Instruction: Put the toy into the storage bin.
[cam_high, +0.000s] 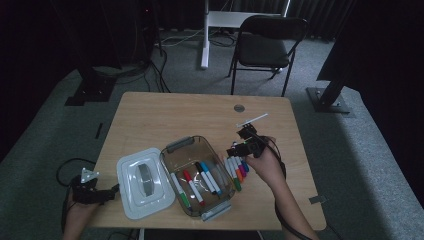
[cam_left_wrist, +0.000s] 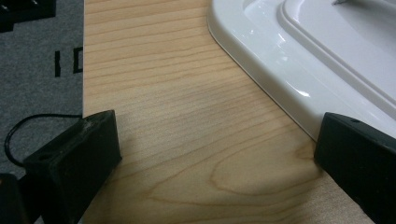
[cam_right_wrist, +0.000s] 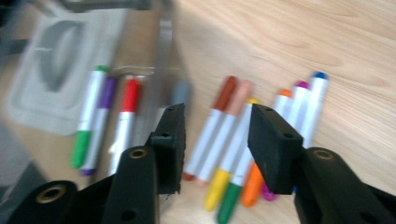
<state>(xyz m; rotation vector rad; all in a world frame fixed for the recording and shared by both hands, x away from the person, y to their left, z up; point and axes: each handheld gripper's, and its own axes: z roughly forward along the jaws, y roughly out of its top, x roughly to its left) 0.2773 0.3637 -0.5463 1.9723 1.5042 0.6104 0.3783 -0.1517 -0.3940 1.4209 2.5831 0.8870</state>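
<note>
Right hand-held gripper apart above markers

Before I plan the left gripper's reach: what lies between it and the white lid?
Bare wood. In the left gripper view the open left gripper frames only table; the lid edge sits by one jaw.
</note>
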